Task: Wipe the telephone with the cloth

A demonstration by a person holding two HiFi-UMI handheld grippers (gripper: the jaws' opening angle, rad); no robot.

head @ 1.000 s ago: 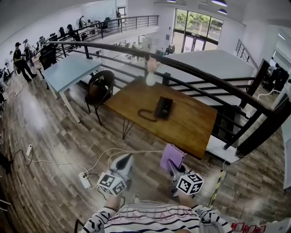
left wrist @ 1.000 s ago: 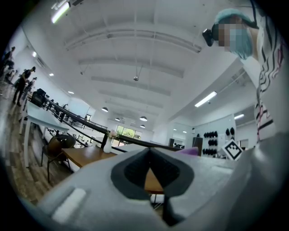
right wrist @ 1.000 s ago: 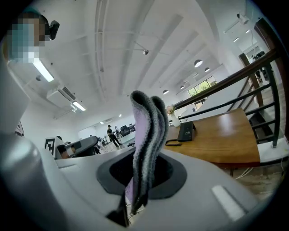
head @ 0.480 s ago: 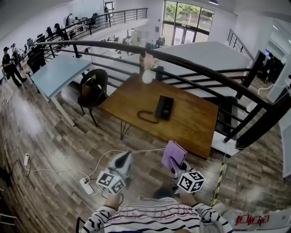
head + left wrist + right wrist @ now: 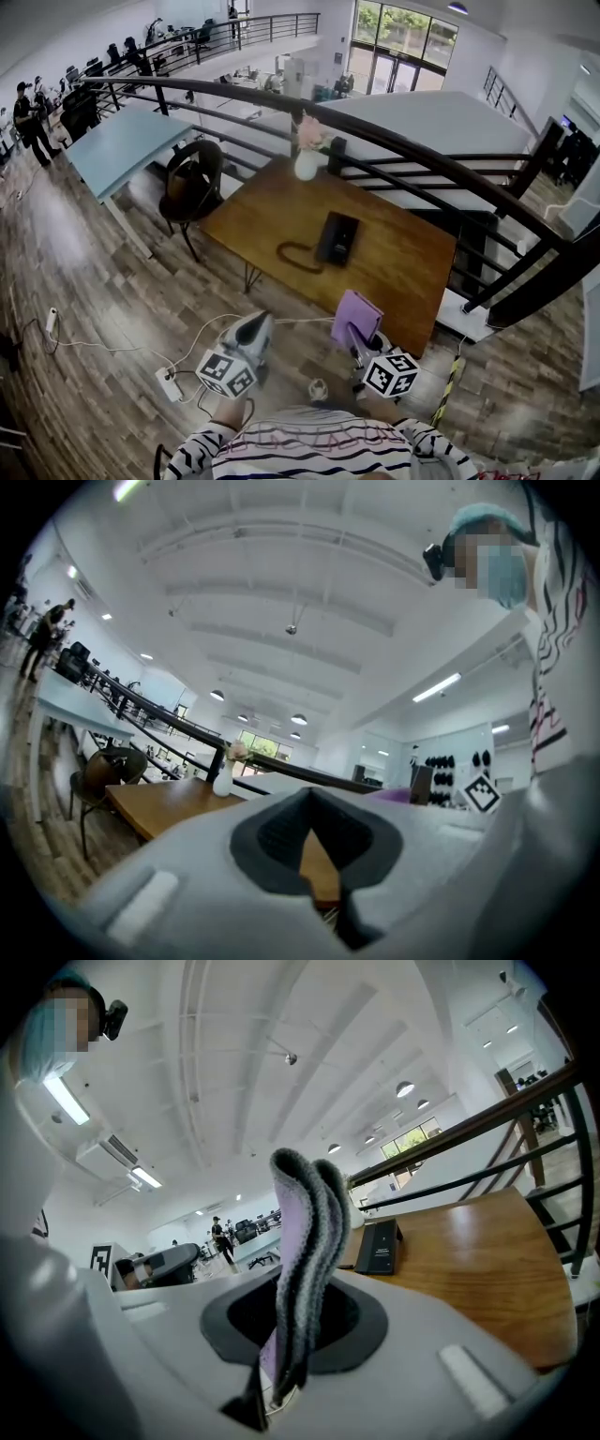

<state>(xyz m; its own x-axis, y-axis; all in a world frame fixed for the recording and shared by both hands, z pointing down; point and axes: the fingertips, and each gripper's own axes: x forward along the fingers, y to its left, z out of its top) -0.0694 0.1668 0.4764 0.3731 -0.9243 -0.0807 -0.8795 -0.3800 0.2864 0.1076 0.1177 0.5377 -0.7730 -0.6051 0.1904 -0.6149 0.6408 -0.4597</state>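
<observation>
Telephone (image 5: 337, 238) lengthwise, apparently toward railing (image 5: 403, 150)

Black telephone (image 5: 337, 238) on wooden table (image 5: 405, 267), purple cloth (image 5: 355, 319) in right gripper (image 5: 359, 341)

cloth (image 5: 305, 1241): soft ribbed knit, matt. telephone (image 5: 337, 237): black plastic, matt. surface (image 5: 403, 267): smooth varnished wood, slight sheen.

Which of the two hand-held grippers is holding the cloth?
The right hand-held gripper: its jaws clamp the folded purple cloth, which sticks up between them. The left hand-held gripper is shut and empty.
</observation>
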